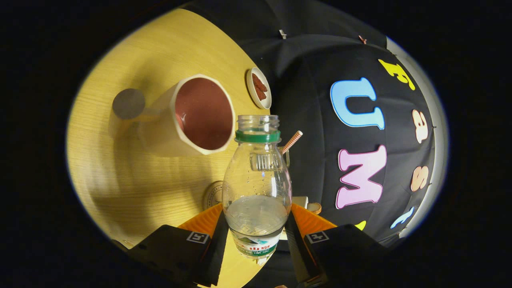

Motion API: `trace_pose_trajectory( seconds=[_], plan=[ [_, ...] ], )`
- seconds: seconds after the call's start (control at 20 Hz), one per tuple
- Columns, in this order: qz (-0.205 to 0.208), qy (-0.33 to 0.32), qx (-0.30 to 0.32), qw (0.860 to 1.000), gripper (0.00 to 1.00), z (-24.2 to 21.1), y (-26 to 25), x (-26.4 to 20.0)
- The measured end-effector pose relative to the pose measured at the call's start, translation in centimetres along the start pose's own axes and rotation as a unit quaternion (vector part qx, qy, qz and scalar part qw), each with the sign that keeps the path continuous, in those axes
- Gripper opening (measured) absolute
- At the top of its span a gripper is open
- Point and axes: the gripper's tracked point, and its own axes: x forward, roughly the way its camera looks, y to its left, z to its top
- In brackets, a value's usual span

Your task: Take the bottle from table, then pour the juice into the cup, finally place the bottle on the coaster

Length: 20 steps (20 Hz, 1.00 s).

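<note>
A clear plastic bottle (257, 180) with a green neck ring and no cap sits between my fingers, and my gripper (256, 232) is shut on the bottle's lower body near its label. Clear liquid fills its lower part. The whole scene appears rolled sideways, so the bottle is tilted relative to the table. Beyond the bottle's mouth stands a cream cup (198, 116) with a reddish-brown inside, its opening facing me. A round grey coaster (128, 103) lies on the wooden table (132, 180) just past the cup.
A small white dish (259, 88) with dark red pieces sits near the table's far edge. A striped paper straw (292, 142) pokes out behind the bottle. A round pale disc (213, 195) lies on the table beside the left finger.
</note>
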Motion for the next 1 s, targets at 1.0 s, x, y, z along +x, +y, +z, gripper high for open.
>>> trace_pose_trajectory(
  seconds=[1.0],
  plan=[
    [-0.008,-0.01,-0.125,0.992,0.72,0.9,-1.1,2.0]
  ],
)
